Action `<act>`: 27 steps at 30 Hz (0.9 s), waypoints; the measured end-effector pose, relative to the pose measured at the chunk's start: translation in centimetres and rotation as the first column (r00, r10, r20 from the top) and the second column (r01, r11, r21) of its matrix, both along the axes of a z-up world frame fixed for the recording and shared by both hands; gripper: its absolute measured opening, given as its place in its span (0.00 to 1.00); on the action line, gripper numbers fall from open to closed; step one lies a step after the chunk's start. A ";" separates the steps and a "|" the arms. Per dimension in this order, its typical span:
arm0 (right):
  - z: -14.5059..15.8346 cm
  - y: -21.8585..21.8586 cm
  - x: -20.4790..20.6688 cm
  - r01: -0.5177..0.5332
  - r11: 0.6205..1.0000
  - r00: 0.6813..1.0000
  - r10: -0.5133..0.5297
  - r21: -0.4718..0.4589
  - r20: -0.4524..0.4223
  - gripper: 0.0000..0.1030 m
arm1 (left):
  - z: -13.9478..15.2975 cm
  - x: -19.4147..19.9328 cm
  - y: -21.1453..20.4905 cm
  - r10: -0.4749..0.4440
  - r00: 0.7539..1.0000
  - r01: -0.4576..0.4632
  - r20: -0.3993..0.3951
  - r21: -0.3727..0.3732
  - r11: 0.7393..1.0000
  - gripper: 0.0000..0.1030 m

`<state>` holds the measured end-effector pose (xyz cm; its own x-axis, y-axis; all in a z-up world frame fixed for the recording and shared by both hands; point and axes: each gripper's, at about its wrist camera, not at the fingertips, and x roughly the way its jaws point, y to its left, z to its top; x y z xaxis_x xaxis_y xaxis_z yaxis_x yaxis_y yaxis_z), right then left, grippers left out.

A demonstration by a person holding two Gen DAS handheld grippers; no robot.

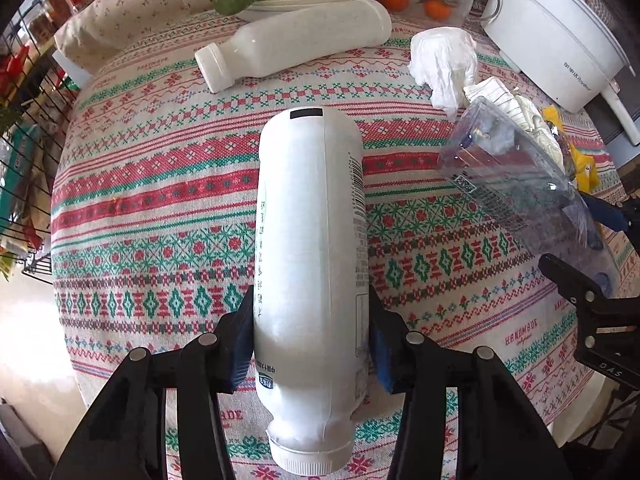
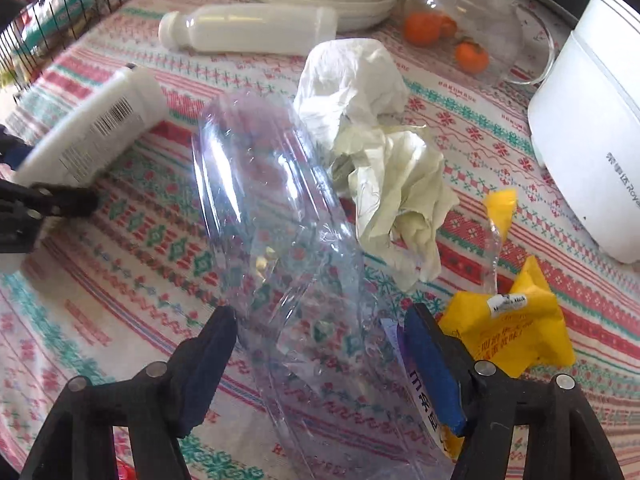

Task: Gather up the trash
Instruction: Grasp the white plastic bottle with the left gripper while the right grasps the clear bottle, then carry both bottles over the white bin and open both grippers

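Left tongs (image 1: 312, 336) clenched on white bottle (image 1: 310, 264), long axis 12–6, cap at 6; right tongs (image 2: 320, 344) straddling clear bottle (image 2: 280, 216) w/ pads at its sides, grip unclear, axis approx 11–5 over worktop (image 1: 160, 184).

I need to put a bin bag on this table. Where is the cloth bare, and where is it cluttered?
Bare cloth lies left of the held white plastic bottle, between it and the lying white bottle, towards the table's left edge. Crowded: the right side, with the clear plastic bottle, crumpled white tissue, yellow wrapper and white cooker.
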<state>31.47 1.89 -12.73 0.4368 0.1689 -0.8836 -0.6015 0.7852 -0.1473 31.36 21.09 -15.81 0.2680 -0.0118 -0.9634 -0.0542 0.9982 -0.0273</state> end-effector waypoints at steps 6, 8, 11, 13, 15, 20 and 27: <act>0.1 0.2 -1.9 0.006 0.998 1.000 -0.005 -0.067 0.005 0.69 | 1.7 -3.2 -0.3 0.052 0.999 -0.051 0.015 -0.064 0.997 0.49; 0.5 -0.4 -2.7 0.021 0.999 1.000 -0.022 -0.032 -0.023 0.69 | 2.5 -4.3 -0.7 0.051 0.998 -0.049 0.026 -0.076 0.996 0.49; 1.8 -1.8 -4.0 0.058 0.998 0.997 -0.056 0.030 -0.051 0.69 | 3.0 -7.0 -1.7 0.044 0.998 -0.040 0.043 -0.080 0.996 0.49; 2.9 -3.1 -4.9 0.087 0.993 0.994 -0.082 0.080 -0.067 0.69 | 3.7 -8.5 -2.3 0.039 0.998 -0.034 0.054 -0.089 0.995 0.49; 4.0 -4.4 -5.7 0.111 0.985 0.992 -0.102 0.128 -0.080 0.69 | 4.3 -10.0 -3.5 0.033 0.997 -0.026 0.066 -0.104 0.994 0.49; 6.9 -7.6 -8.7 0.145 0.973 0.989 -0.136 0.177 -0.063 0.69 | 6.4 -12.6 -6.6 0.007 0.994 0.007 0.110 -0.129 0.992 0.49; 9.7 -13.4 -13.7 0.190 0.949 0.982 -0.184 0.251 -0.048 0.69 | 8.4 -16.5 -10.4 -0.054 0.986 0.083 0.161 -0.180 0.980 0.49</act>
